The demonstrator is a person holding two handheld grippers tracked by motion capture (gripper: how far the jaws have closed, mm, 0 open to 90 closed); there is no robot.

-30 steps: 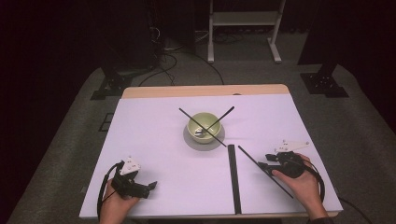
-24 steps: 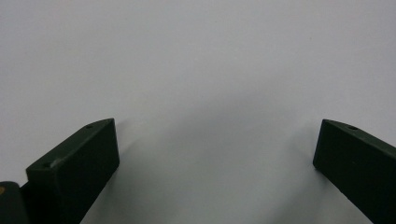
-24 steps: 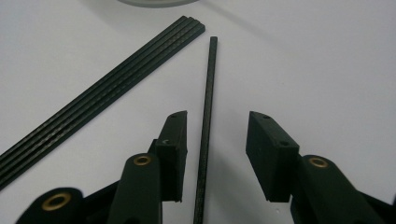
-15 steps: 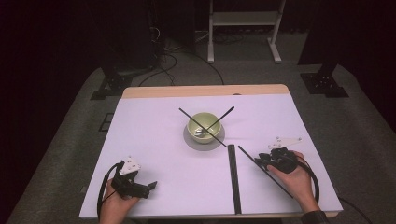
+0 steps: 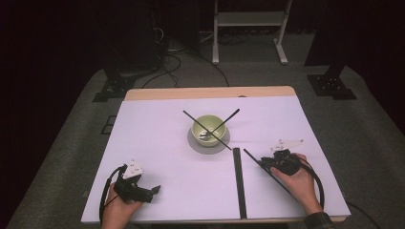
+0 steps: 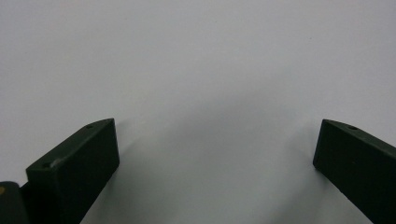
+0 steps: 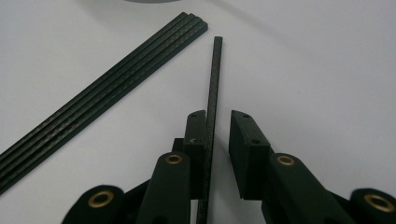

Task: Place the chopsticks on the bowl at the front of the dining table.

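Observation:
A pale green bowl (image 5: 209, 129) stands mid-table with two black sticks (image 5: 193, 118) crossed over its rim. A bundle of black sticks (image 5: 238, 181) (image 7: 102, 98) lies flat in front of it. Beside the bundle a single black stick (image 5: 253, 158) (image 7: 214, 79) lies slanted on the table. My right gripper (image 5: 265, 163) (image 7: 218, 116) straddles this stick. Its jaws have just been closing: the stick rests against one pad, with a gap to the other. My left gripper (image 5: 152, 191) (image 6: 217, 140) sits at the near left, open wide over bare table.
The white table (image 5: 157, 143) ends in a wooden strip (image 5: 210, 92) at the far side. A grey mat (image 5: 222, 143) lies under the bowl. Beyond the table are stand legs (image 5: 248, 19) and cables (image 5: 167, 62) on a dark floor.
My right hand has shifted a little to the left, toward the near end of the single stick. The left hand, bowl and stick bundle have stayed put.

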